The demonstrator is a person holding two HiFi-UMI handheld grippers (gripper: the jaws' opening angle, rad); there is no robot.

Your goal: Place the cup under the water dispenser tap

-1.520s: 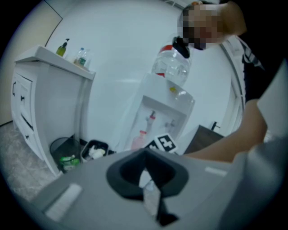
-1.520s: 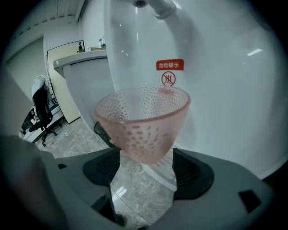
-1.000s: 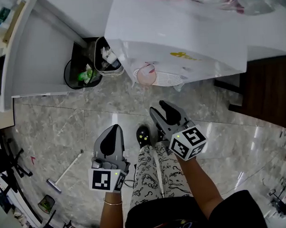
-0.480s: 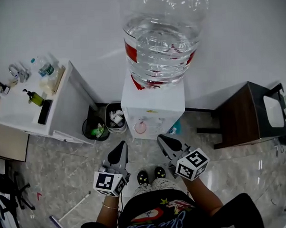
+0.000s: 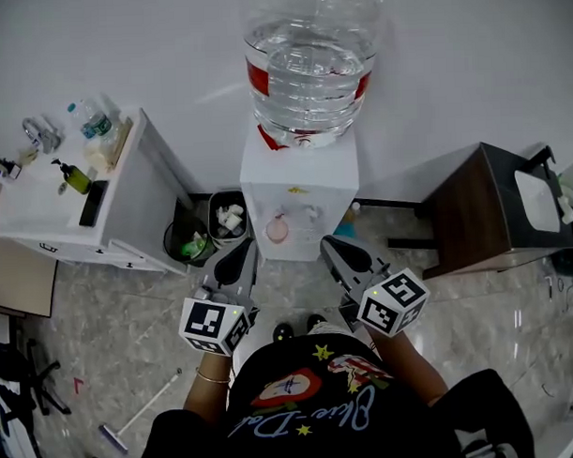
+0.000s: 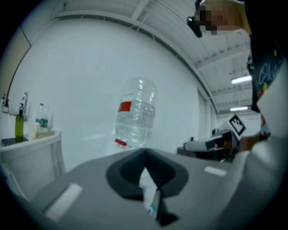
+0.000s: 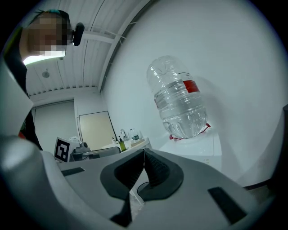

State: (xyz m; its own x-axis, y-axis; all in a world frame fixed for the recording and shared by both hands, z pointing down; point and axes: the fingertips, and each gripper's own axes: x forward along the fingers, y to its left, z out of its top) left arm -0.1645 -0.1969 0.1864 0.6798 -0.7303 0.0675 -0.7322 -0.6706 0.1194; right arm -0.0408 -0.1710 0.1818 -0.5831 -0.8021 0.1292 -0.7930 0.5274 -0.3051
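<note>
Head view: the white box-shaped water dispenser (image 5: 299, 190) stands at centre frame with a big clear plastic water bottle (image 5: 309, 63) upside down on top. In the recess of its front sits a small pinkish round shape, which I take for the cup (image 5: 278, 230). It reads as a disc from above, so it is probably upright with its mouth up. It lies in the tap recess; whether it is squarely under a spout is too small to tell. Your left gripper (image 5: 244, 251) and right gripper (image 5: 332, 246) both point up-frame at the dispenser. The cup lies ahead of them, between their two lines and a touch nearer the left.

Left gripper view: your left gripper (image 6: 145, 157) has its jaw tips together with nothing in them. The water bottle (image 6: 135, 112) tilts above centre, and the cup is hidden below the gripper body.

Right gripper view: your right gripper (image 7: 144, 152) is closed tip to tip and empty. The water bottle (image 7: 177, 101) and the water dispenser top (image 7: 198, 146) show at right. No cup is visible here.
</note>
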